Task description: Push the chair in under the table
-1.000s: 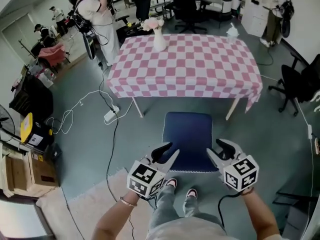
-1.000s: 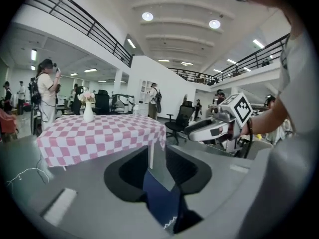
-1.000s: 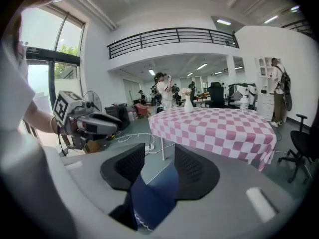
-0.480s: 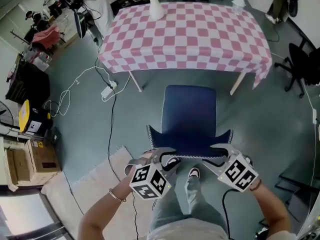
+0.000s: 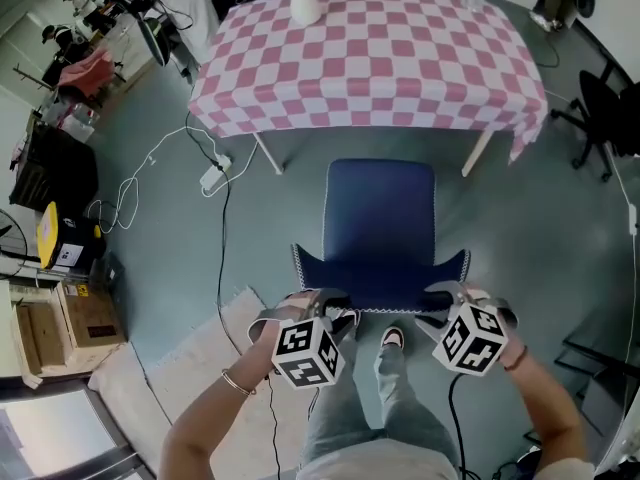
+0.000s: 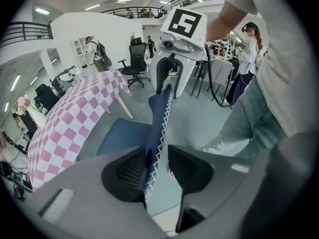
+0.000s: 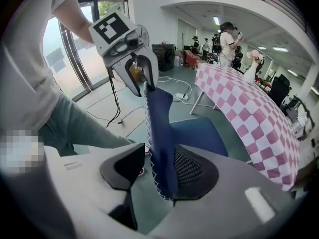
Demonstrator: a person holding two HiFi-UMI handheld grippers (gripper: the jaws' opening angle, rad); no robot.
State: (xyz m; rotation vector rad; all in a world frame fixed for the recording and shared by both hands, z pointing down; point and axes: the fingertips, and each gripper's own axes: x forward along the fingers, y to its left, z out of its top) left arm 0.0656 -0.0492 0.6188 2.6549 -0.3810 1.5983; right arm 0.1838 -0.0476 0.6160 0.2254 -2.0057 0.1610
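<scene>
Left gripper (image 5: 318, 306) and right gripper (image 5: 452, 298) straddle my backrest (image 5: 380, 271) top edge at lower centre, jaws spread, not pinching, the left's just been opening; the chair (image 5: 380, 208) points straight up-frame at the table (image 5: 370, 58), so I push that way.

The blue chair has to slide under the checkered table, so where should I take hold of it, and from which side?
Grip the top edge of the backrest near its two raised corners, coming down from above on the side away from the table. It is a thin upright panel that jaws can straddle.
</scene>
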